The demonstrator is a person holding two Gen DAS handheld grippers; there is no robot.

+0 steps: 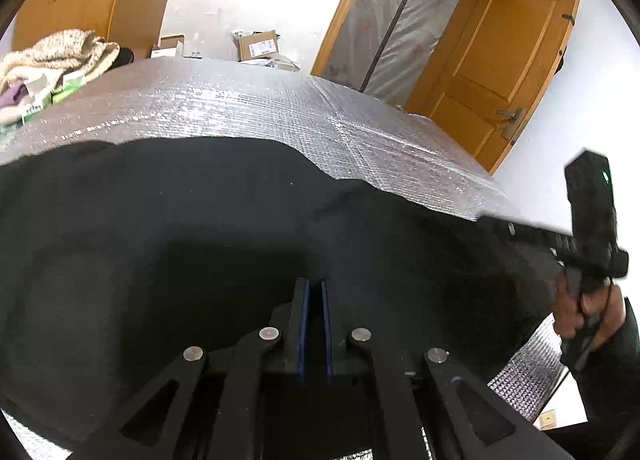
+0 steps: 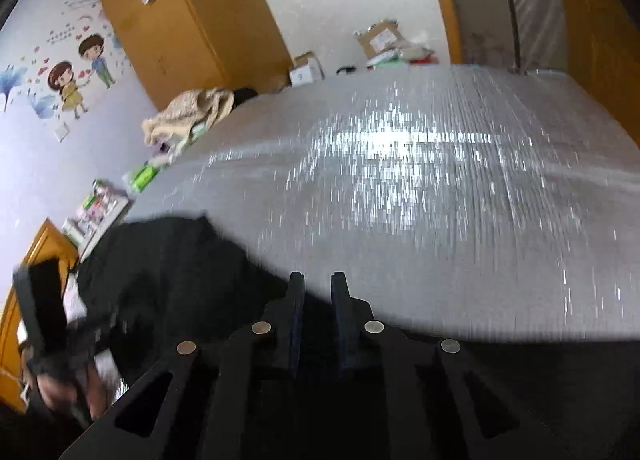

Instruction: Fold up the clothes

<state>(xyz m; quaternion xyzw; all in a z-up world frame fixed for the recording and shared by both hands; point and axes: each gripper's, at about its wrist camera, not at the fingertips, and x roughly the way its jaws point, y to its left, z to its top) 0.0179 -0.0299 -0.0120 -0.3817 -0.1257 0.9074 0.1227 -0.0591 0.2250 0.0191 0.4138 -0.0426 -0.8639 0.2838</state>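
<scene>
A black garment lies spread over a silver quilted surface. My left gripper is over it with its jaws nearly closed on a fold of the black cloth. My right gripper sits at the garment's edge, jaws close together with black cloth between them. In the left wrist view the right gripper's body and the hand holding it show at the far right. In the right wrist view the left gripper's body shows blurred at the far left.
A beige knitted garment and green packets lie at the surface's far left. Cardboard boxes sit beyond the far edge. A wooden door and a wardrobe stand behind.
</scene>
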